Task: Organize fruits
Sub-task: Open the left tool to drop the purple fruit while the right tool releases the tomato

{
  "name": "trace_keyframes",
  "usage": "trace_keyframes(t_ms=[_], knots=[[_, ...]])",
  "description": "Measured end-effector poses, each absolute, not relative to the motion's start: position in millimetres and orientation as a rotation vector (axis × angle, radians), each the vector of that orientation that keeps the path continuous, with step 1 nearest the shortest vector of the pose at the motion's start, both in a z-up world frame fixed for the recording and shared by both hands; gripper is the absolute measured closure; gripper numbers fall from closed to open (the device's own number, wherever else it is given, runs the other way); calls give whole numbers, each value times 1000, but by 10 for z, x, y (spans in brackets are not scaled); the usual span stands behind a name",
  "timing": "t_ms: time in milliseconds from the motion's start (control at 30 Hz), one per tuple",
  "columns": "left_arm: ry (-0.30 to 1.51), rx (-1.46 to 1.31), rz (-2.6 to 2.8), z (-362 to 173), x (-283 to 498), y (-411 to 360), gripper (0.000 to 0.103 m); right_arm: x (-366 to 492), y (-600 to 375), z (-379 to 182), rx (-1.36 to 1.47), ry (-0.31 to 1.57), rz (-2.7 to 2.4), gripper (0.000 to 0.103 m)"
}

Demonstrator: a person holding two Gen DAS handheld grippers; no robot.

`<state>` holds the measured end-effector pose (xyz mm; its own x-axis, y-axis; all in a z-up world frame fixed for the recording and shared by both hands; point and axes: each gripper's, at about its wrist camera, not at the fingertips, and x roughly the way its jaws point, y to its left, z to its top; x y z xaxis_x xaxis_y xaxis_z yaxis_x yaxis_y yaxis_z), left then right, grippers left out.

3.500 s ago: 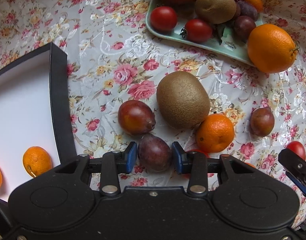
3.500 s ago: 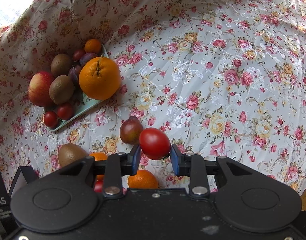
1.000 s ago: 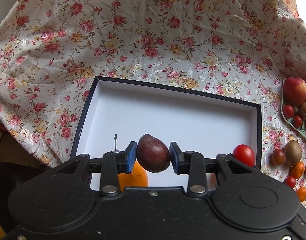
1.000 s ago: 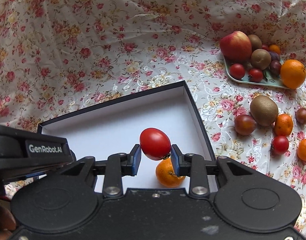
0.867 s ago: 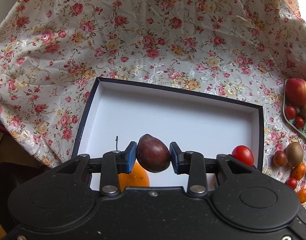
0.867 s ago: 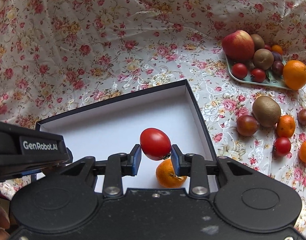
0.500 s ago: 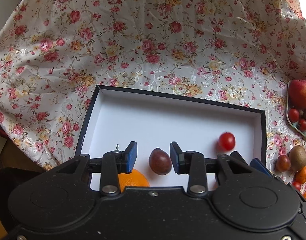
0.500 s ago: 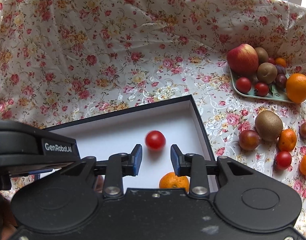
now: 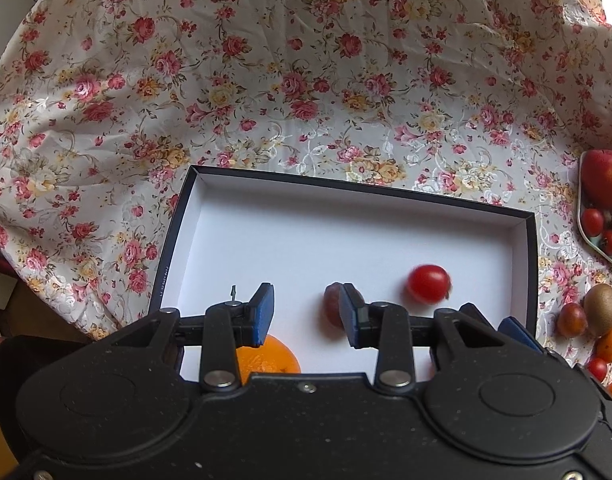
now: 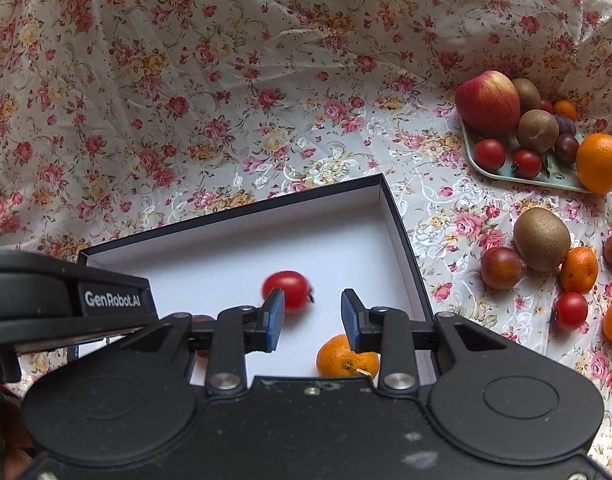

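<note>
Cherry tomato (image 9: 429, 284) lies on the white floor of the black-walled box (image 9: 178, 232), lower right of centre in the left wrist view, slightly blurred, glossy red. In the right wrist view the same tomato (image 10: 288, 288) sits mid-frame, partly behind a blue pad. Dark purple plum (image 9: 333, 309) lies in the box too, half hidden behind the left gripper's (image 9: 306, 312) pad, dull and blurred. Two mandarins in the box: one (image 9: 266, 356) low centre-left in the left view, one (image 10: 345, 358) with a stem stub low centre in the right view, near the box's right wall.

Left gripper: jaws spread apart, nothing between them. Right gripper (image 10: 311, 316): jaws likewise apart and empty, above the box floor.

Counter covered by a wrinkled cream cloth (image 10: 226, 80) with red and yellow roses, rising up behind like a backdrop. Pale green tray (image 10: 505, 176) at upper right of the right view holds an apple (image 10: 487, 100), kiwis, tomatoes, plums; a big orange (image 10: 599, 162) rests on its right edge. Loose fruit on the cloth at right: a kiwi (image 10: 541, 238), a reddish plum (image 10: 501, 267), a small mandarin (image 10: 579, 270), another tomato (image 10: 570, 310). Bright window light at the top right corner.
</note>
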<state>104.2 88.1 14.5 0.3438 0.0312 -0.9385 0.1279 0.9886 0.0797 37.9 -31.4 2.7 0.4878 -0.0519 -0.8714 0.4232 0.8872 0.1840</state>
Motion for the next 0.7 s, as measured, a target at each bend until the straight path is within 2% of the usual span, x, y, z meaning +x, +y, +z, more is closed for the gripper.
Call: trace_keyframes(t_ms=[367,700], knots=[[1191,185,-68,196,1012,859,58,371,-250,35,350,1027,-265,69],[1166,137,-100,243,1003,882,57,426,-273,-22,360,1108,-268,69]])
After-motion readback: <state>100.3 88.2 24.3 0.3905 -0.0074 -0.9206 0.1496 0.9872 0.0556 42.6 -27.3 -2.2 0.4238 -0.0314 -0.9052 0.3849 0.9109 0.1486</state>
